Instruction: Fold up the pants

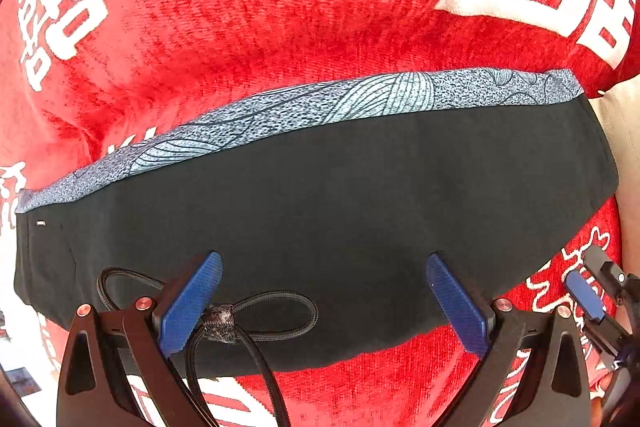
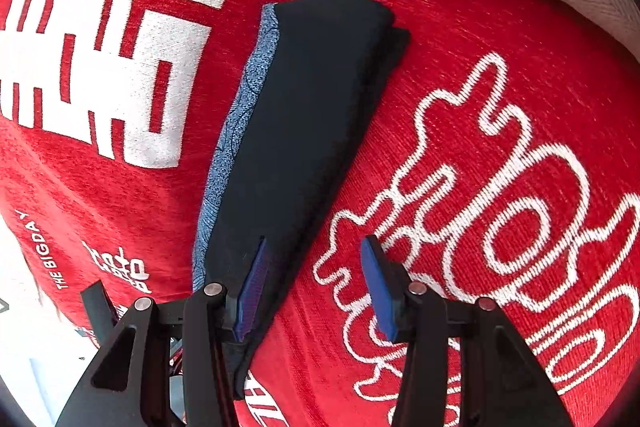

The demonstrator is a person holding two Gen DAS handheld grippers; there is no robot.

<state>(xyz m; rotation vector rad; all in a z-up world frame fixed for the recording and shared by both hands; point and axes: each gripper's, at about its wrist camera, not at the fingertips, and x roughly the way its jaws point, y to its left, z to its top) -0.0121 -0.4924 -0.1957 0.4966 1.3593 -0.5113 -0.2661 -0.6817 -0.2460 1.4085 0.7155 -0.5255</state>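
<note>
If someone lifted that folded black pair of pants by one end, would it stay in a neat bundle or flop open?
The pants would probably sag and unfold: they are soft cloth in loose layers, with a patterned blue edge peeking out. They look light, lying flat on the red blanket. That nubby blanket would likely drag on them if pushed.

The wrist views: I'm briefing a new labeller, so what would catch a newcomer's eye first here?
First the red blanket with bold white lettering, filling both views. On it lie the black pants, folded into a long narrow strip with a blue-grey patterned band along one edge. The open left tool is above the pants; the open right tool straddles their edge near one end, gripping nothing.
</note>
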